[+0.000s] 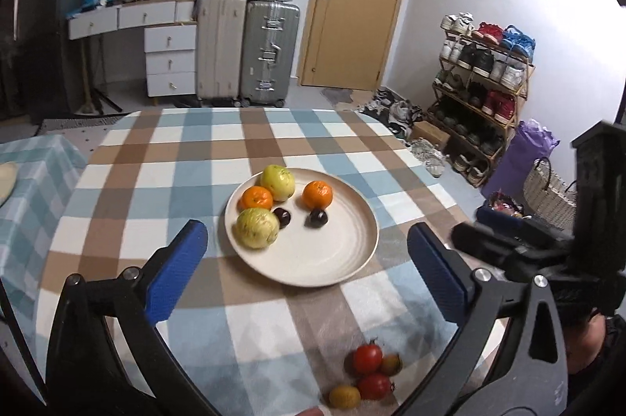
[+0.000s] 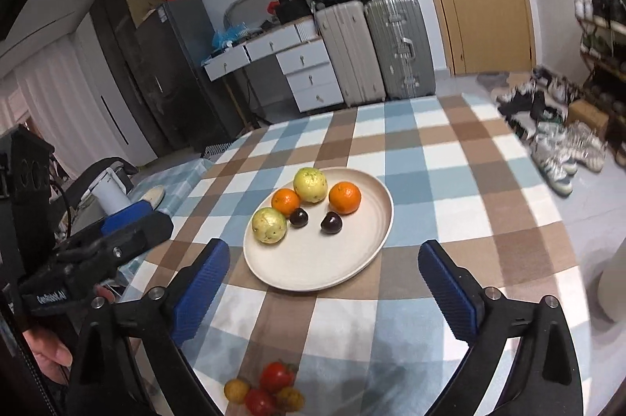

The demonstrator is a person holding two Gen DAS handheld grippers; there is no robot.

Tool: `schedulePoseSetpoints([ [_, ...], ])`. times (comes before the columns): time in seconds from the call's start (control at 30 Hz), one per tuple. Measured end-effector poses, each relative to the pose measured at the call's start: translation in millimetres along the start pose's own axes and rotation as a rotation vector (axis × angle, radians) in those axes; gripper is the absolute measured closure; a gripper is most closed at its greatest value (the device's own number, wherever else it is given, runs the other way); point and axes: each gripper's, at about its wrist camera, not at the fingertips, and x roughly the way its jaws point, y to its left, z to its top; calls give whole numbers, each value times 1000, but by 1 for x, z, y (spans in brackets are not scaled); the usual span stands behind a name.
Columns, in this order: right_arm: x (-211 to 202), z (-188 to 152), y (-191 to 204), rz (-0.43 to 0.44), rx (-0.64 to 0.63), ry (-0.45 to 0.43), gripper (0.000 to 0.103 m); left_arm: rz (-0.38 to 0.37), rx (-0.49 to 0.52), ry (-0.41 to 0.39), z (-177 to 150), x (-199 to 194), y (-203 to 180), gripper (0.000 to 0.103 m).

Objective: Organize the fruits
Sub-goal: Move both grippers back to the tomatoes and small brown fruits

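- The left claw (image 1: 307, 251) is released, its blue pads (image 1: 178, 271) spread wide with nothing between them, raised above the checked tabletop (image 1: 156, 157).
- Ahead of that claw, just past its fingertips, sits the cream plate (image 1: 332, 259); on the plate's far-left part lie two yellow-green guavas (image 1: 257, 227), two oranges (image 1: 317, 195) and two dark plums (image 1: 317, 218).
- Nearer than the claw's tips, low in the left wrist view, a cluster of small tomatoes (image 1: 367, 357), red and yellow, lies on the tabletop, off the plate.
- The right claw (image 2: 324, 261) is likewise released and grasps nothing; its blue pads (image 2: 450, 298) frame the plate's near rim (image 2: 313, 283).
- In the right wrist view the tomatoes (image 2: 276, 377) lie close in, below and left of the middle of the gap between the pads, well apart from the plate.
- Each claw shows at the edge of the other's view.
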Motion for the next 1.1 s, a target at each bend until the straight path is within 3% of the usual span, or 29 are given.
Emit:
schedulePoseSetpoints([
  [0.2, -33, -19, 6, 7, -7, -47, 1, 44, 30, 11, -30, -21, -7, 1],
  [0.4, -57, -41, 15, -53, -59, -80, 1, 57, 80, 25, -58, -32, -11, 1],
  [0.73, -62, -65, 17, -92, -35, -13, 1, 72, 37, 63, -84, -42, 3, 1],
  [0.93, -61, -73, 15, -97, 1, 8, 1, 37, 25, 154, -95, -24, 3, 1],
  [1.1, -56, -73, 17, -110, -21, 23, 1, -5, 1, 308, -109, 10, 0, 1],
])
